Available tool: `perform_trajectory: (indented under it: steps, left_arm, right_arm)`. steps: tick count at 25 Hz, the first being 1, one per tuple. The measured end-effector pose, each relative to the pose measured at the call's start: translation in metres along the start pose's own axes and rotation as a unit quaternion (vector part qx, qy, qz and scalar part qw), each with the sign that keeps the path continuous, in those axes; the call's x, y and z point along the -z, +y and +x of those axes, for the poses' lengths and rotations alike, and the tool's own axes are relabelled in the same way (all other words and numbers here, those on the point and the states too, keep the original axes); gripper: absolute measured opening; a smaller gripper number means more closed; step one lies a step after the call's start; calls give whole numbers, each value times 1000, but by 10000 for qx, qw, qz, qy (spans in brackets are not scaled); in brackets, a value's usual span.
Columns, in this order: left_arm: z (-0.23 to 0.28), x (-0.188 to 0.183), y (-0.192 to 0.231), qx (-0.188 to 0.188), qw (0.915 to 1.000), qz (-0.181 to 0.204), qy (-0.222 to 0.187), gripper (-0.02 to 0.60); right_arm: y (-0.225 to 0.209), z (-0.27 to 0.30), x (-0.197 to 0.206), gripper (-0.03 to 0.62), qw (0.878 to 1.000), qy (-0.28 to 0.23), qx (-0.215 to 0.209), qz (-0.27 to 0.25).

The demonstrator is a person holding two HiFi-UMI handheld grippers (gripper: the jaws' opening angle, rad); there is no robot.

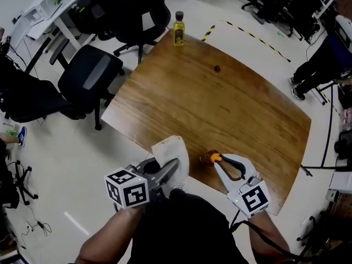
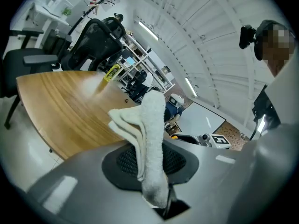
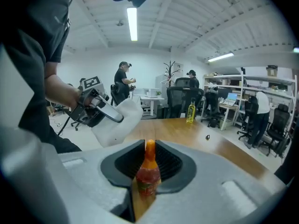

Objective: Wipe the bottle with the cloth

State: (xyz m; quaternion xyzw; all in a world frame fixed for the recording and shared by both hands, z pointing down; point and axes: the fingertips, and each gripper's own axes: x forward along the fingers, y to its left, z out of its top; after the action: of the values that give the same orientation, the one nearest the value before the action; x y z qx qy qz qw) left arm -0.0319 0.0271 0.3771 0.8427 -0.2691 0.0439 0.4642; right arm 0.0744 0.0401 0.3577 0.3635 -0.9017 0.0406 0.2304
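Note:
A small sauce bottle [image 1: 208, 158] with an orange cap and reddish contents stands upright between the jaws of my right gripper [image 1: 218, 161], which is shut on it just above the table's near edge. The right gripper view shows the same bottle [image 3: 148, 173] pinched low between the pads. My left gripper [image 1: 174, 168] is shut on a folded white cloth [image 1: 171, 154], which sticks up out of the jaws in the left gripper view [image 2: 152, 135]. The cloth hangs a short way left of the bottle, apart from it.
The wooden table [image 1: 220, 109] carries a yellow oil bottle [image 1: 179, 29] at its far corner and a small dark object [image 1: 216, 68] near it. Black office chairs [image 1: 91, 75] stand left of the table. People and desks are in the background.

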Motion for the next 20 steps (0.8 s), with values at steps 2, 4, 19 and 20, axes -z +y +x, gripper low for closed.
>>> perform_trajectory:
  steps: [2,4,19,20]
  left_arm:
    - [10,2,-1,212,9996,-202,-17,100]
    - [20,4,-1,477,9979,-434,-43,100]
    - [91,38,-13,2348,9558,-1080,1399,100]
    - [94,39,-12,2320,9569,-1031,1411,100]
  right_arm:
    - [-1,1,-4,55,9998,-214,-10,8]
    - [-2,2,-7,55,9991,-396,55,109]
    - [-3,0,-4,55,9975,-440,58,550]
    - [-3,0,-3,55,9974,-445,63,563]
